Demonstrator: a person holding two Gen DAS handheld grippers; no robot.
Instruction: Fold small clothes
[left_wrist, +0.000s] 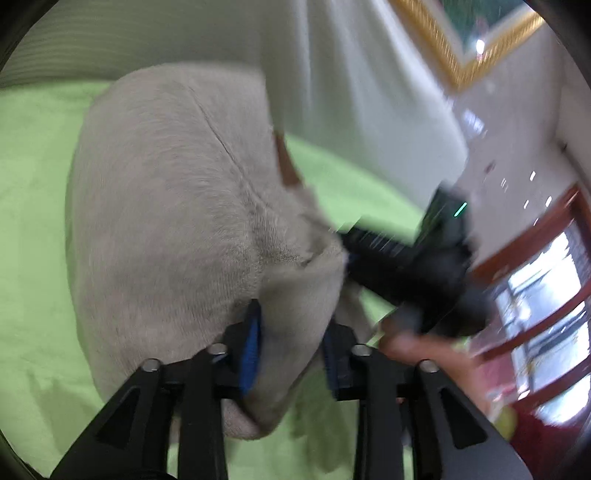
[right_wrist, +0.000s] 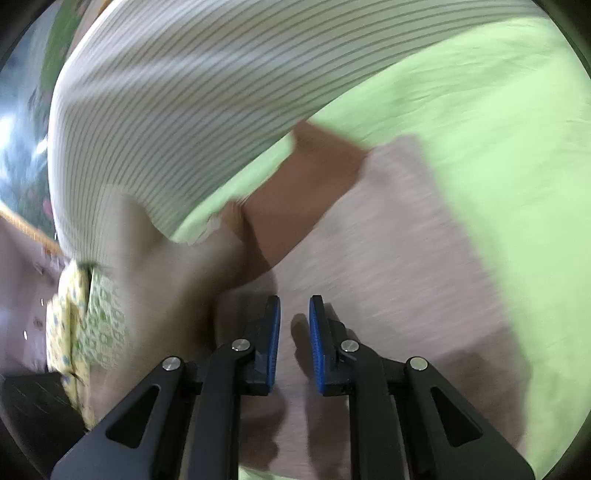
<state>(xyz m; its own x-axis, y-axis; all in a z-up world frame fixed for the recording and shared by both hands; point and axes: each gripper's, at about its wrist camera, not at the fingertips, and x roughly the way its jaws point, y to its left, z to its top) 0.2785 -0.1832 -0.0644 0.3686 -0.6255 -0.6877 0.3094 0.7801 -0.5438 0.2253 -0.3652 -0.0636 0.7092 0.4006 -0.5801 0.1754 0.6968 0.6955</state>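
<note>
A small beige garment (left_wrist: 166, 221) lies on a light green sheet (left_wrist: 33, 192). In the left wrist view its near end rises in a bunch between the blue pads of my left gripper (left_wrist: 291, 328), which is shut on it. My right gripper (left_wrist: 351, 251), a black blur, touches the garment's right edge. In the right wrist view my right gripper (right_wrist: 294, 317) hovers over the beige garment (right_wrist: 388, 258) with a narrow gap between its pads and nothing in it. A brown patch (right_wrist: 306, 184) shows at the garment's far end.
A white striped cloth (right_wrist: 184, 92) lies along the far side of the green sheet (right_wrist: 480, 110). A floral cloth (right_wrist: 92, 325) hangs at the left. A person's hand (left_wrist: 413, 347) holds the right gripper. Shiny floor and a red-framed window (left_wrist: 535, 295) are beyond the bed's edge.
</note>
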